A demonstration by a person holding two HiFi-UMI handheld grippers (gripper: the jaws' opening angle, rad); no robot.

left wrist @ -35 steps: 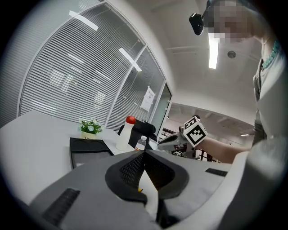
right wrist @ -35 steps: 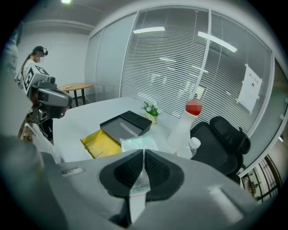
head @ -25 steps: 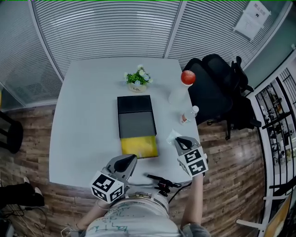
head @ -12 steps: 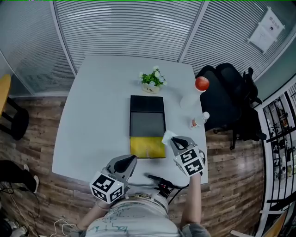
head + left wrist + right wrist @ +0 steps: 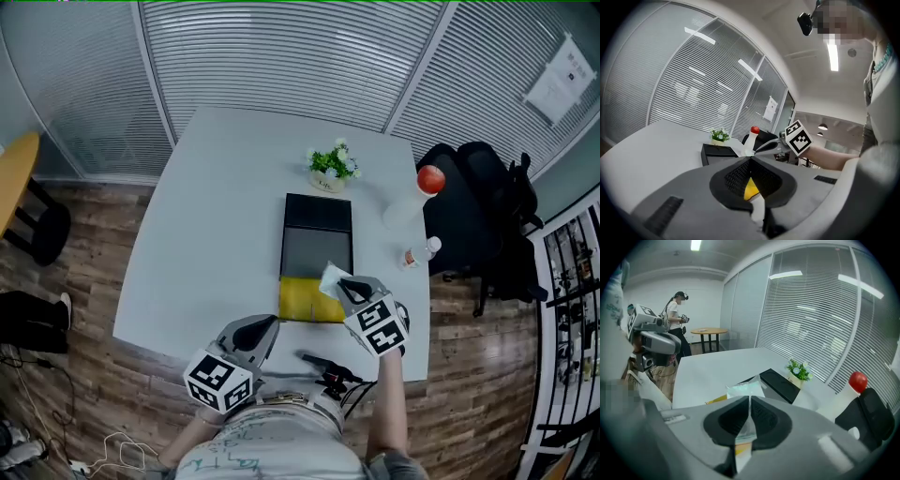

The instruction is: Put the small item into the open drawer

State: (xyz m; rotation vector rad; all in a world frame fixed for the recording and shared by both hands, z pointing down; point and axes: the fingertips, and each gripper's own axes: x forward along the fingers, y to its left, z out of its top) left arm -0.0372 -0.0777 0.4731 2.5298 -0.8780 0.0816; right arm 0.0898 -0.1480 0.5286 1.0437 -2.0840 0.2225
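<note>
Carrying step: our right tongs [image 5: 340,284], clenched on the small clear plastic packet [image 5: 330,277], hover at the yellow open drawer [image 5: 302,302]'s far right corner; left tongs [image 5: 269,324] clenched, empty; next we lower and release

Office meeting room, glass walls with slatted blinds [image 5: 281,56], white table [image 5: 225,216], black swivel chair [image 5: 473,192], wood-plank floor [image 5: 84,281].
</note>
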